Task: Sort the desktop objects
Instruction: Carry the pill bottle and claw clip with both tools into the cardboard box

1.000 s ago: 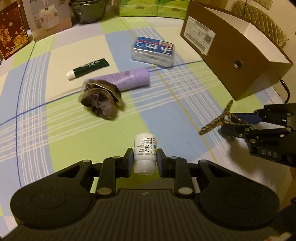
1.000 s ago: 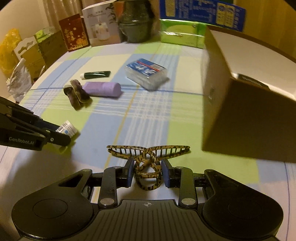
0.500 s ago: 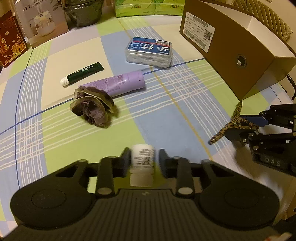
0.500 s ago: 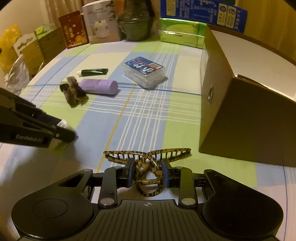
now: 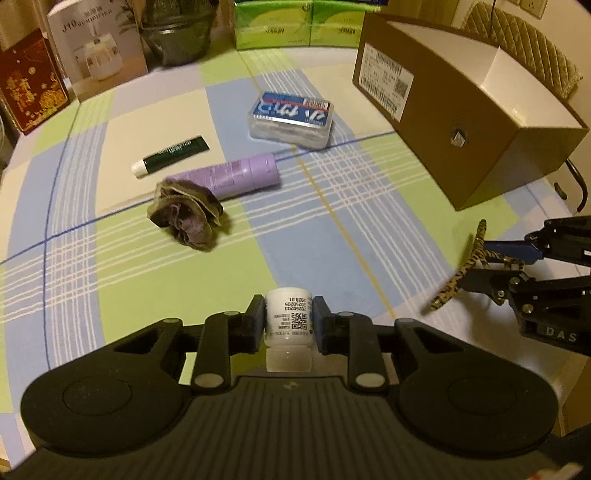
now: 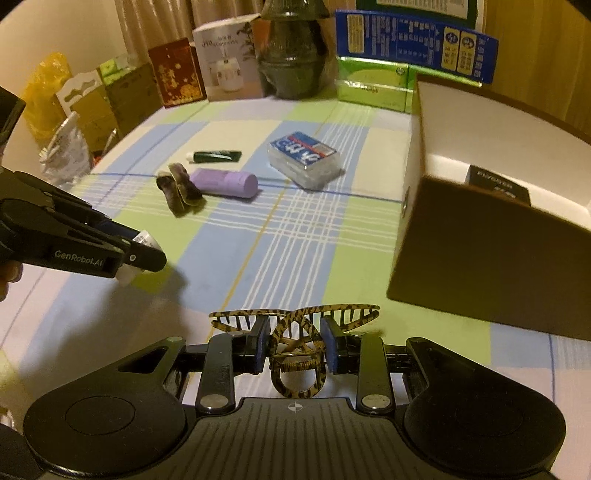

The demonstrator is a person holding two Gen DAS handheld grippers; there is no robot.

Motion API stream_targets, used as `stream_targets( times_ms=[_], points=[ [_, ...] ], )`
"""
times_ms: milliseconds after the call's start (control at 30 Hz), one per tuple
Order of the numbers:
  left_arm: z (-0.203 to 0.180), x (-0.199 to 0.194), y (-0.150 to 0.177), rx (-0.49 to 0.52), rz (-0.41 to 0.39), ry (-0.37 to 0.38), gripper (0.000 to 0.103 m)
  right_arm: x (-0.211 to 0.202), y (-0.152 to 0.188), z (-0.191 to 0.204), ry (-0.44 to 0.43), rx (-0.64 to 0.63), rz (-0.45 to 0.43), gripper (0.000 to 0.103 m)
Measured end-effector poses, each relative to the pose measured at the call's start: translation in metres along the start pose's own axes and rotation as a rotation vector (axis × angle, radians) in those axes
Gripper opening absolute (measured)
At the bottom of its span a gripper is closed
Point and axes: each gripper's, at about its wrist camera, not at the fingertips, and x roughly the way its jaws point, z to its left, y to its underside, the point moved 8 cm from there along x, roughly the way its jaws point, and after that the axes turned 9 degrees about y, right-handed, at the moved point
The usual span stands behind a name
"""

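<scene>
My left gripper is shut on a small white bottle and holds it above the checked tablecloth; the bottle also shows in the right wrist view. My right gripper is shut on a leopard-print hair claw, seen from the left wrist too. On the cloth lie a purple tube, a dark scrunchie, a green tube and a clear case with a blue label. A brown open box stands at the right.
Cartons, a dark pot and green tissue packs line the far edge of the table. A black item lies inside the brown box. The table's edge runs at the right, below the box.
Both grippers have risen and pulled back with their objects. The right gripper now sees into the brown box from higher up.
</scene>
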Motion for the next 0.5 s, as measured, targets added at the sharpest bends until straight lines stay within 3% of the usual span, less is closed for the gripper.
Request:
stream_targets(
  times_ms=[200, 500],
  points=[
    [-0.015, -0.019, -0.009, 0.005, -0.041, -0.003, 0.022, -0.031, -0.006, -0.011, -0.039, 0.009, -0.050, 0.027],
    [-0.059, -0.048, -0.035, 0.055, -0.118, 0.033, 0.022, -0.083, -0.022, -0.041, -0.024, 0.047, -0.157, 0.027]
  ],
)
